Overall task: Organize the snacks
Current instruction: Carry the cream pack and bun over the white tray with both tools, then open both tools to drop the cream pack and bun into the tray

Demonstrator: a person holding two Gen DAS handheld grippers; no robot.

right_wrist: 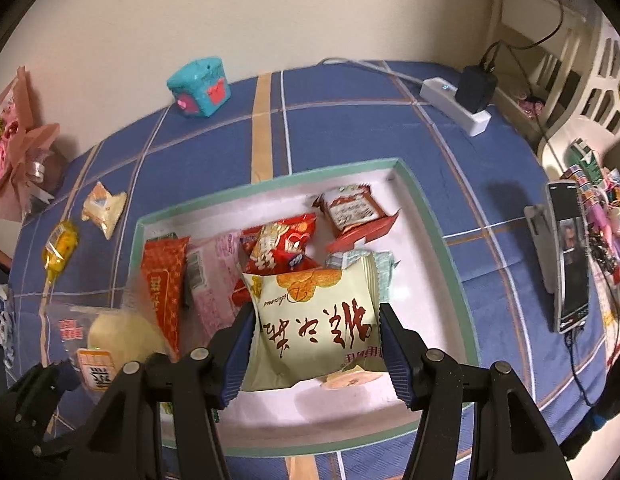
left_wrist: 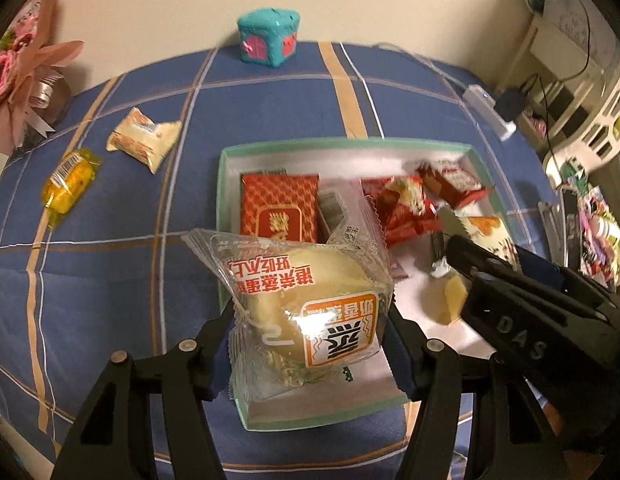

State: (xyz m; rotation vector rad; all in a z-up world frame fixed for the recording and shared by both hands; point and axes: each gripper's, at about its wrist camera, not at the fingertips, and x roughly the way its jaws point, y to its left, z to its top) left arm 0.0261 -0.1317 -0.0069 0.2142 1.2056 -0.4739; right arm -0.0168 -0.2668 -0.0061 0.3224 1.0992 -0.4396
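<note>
Far to the left on the blue checked cloth [left_wrist: 270, 116] lie a small yellow shiny candy [left_wrist: 68, 186] and a pale cream snack packet [left_wrist: 144, 140], near each other but apart. Next comes the left gripper [left_wrist: 310, 344]. Its two black fingers [left_wrist: 214, 344] pinch a clear plastic bag with a round pale bun inside [left_wrist: 306, 300], one finger on each side, over the near left corner of the shallow white box with a green rim [left_wrist: 226, 184]. Inside the box sit a red patterned packet [left_wrist: 280, 204] and other red snack packets [right_wrist: 349, 212]. To the right, the right gripper [right_wrist: 315, 354] pinches a cream packet with dark red writing [right_wrist: 313, 320] between its fingers, above the middle of the box.
</note>
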